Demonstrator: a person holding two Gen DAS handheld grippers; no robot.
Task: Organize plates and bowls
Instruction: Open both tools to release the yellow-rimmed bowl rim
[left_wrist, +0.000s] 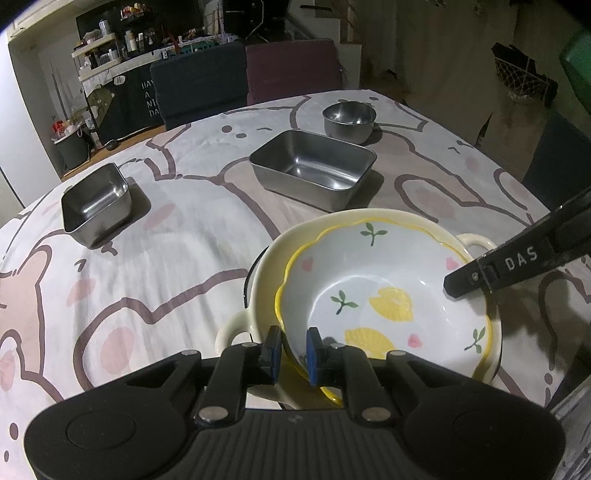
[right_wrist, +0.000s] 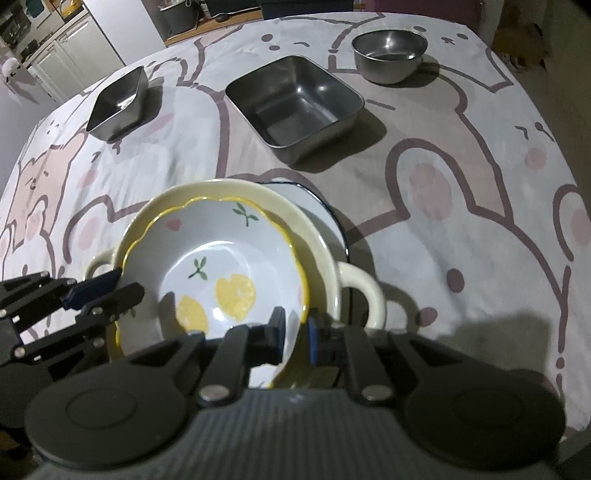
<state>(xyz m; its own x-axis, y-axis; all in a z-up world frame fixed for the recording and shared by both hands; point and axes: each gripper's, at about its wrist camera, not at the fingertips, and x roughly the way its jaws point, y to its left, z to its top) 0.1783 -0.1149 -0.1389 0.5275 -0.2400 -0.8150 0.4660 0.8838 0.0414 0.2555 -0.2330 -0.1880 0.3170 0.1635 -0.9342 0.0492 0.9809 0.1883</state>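
1. The lemon-print bowl (left_wrist: 384, 291), white with a wavy yellow rim, sits nested inside a cream two-handled bowl (left_wrist: 476, 242), which rests on a white plate with a dark rim (right_wrist: 325, 214); the stack stands on the near part of the bunny-print tablecloth (left_wrist: 147, 258)
2. The left gripper (left_wrist: 291, 350) has its blue-padded jaws drawn close together across the near rim of the lemon-print bowl, one pad outside the wall and one inside, gripping it
3. The right gripper (right_wrist: 297, 332) straddles the opposite rim of the same bowl with a narrow gap; its pads sit on either side of the wall, but whether they press on it I cannot tell
4. In the right wrist view the left gripper enters from the left edge, fingers on the bowl's rim; in the left wrist view the right gripper reaches in from the right, marked "DAS"
5. Further back on the cloth stand three steel vessels, well apart: a small square steel container (left_wrist: 96, 203) at left, a rectangular steel tray (left_wrist: 314, 166) in the middle, and a round steel bowl (left_wrist: 349, 120) behind it
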